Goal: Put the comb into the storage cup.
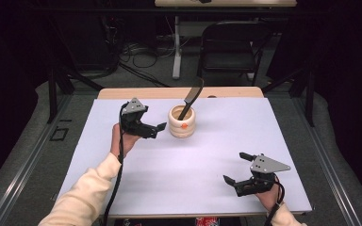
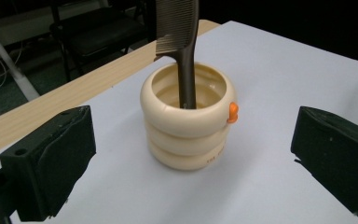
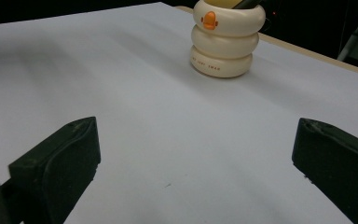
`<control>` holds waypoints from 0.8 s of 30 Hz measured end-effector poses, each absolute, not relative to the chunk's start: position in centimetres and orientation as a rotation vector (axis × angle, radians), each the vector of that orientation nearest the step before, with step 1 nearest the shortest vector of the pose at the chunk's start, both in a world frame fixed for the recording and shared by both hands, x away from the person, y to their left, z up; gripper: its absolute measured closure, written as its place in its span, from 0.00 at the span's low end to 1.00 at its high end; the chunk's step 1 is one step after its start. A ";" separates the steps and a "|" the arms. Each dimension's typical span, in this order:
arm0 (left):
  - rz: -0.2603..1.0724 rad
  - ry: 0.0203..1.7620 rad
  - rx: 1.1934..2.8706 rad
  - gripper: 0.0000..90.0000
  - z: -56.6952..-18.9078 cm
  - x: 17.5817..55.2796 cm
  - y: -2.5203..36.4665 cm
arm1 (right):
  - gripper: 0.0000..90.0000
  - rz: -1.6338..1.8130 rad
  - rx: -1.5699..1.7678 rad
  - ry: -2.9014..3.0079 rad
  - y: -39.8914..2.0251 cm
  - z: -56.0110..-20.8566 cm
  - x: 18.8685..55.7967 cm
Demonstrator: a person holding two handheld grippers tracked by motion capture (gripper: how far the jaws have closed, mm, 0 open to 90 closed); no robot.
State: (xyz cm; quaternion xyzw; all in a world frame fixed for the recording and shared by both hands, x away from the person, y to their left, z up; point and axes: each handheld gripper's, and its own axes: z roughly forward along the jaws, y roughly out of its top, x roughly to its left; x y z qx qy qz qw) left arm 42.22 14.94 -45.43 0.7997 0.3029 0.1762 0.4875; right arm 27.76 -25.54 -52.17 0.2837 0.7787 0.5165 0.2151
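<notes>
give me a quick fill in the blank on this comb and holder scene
1. The dark comb stands in a cream ____ made of three stacked rings.
2. The small beak-like knob on the holder's top ring is ____.
3. The left tongs are nearest the holder, with jaws ____.
4. The right tongs hold ____.

Missing words: holder; orange; open; nothing

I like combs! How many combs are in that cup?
1. A dark comb stands in the cream cup at the back of the table, leaning over its rim. The cup's bottom is hidden, so something small could lie inside.
</notes>
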 end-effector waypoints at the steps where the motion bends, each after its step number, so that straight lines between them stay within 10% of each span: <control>1: 0.426 0.744 1.945 0.00 -45.5 42.1 15.2 | 0.01 1.431 0.786 2.159 -25.5 -52.2 27.8; 24: 0.449 0.798 1.967 0.00 -46.9 37.8 19.0 | 0.01 1.426 0.791 2.160 -25.5 -52.2 27.7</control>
